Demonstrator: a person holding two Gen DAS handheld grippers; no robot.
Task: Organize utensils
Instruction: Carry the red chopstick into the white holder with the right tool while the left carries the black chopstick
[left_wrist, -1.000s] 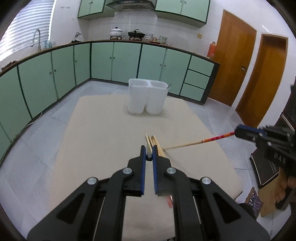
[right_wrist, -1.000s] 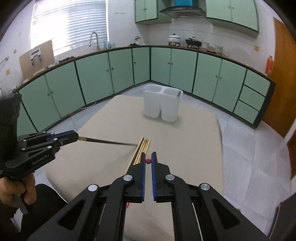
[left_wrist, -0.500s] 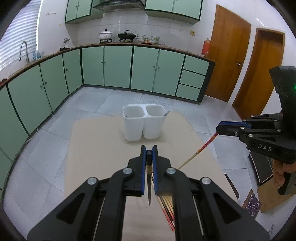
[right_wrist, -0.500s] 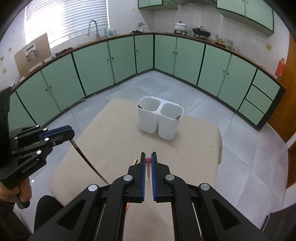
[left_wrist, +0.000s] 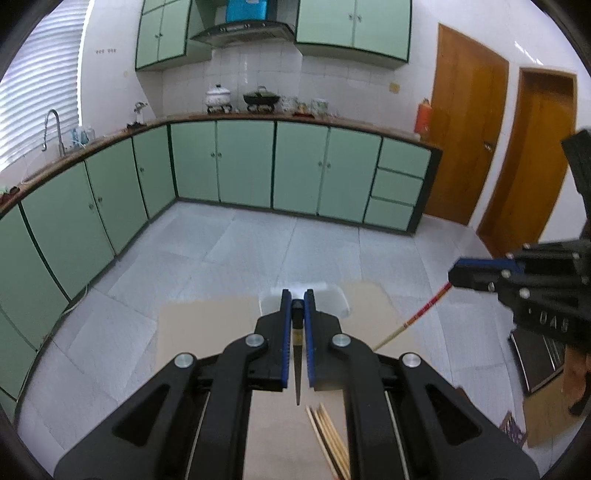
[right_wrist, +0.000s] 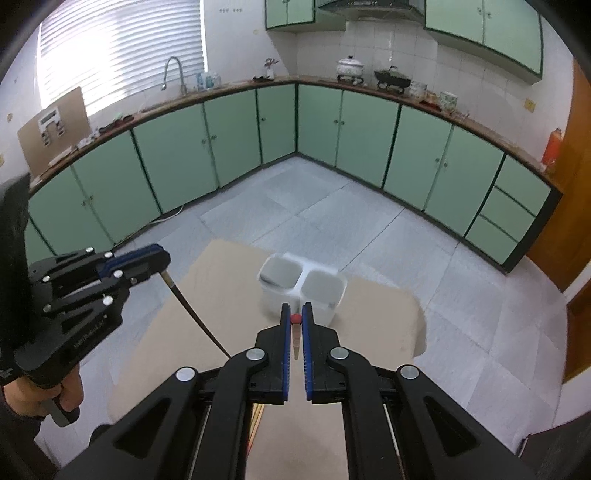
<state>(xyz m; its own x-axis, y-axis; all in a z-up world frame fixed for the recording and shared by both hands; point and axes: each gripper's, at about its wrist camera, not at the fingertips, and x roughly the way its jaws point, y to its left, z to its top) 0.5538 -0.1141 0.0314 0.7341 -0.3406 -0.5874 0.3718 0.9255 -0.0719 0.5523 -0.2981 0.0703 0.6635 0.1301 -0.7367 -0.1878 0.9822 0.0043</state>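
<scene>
In the left wrist view the left gripper fills the lower middle of the frame, its blue-lined jaws pinched tight on a dark chopstick that hangs down between them, its thin point low in the gap. Just below and right of that point, a bundle of pale chopsticks lies on the tan table at the bottom edge. The white holder peeks out behind the fingertips at mid frame.

At the right edge of the same view sits the right gripper, clamped on a chopstick with a red patterned end that slants down and left from it.

The right wrist view shows that gripper at lower centre, closed on the red tip, the wooden shaft dropping between the jaws. The holder (two square compartments, side by side) stands on the table just above the fingertips. At the left edge, the left gripper holds its dark chopstick slanting down to the right, with a hand on its grip.
</scene>
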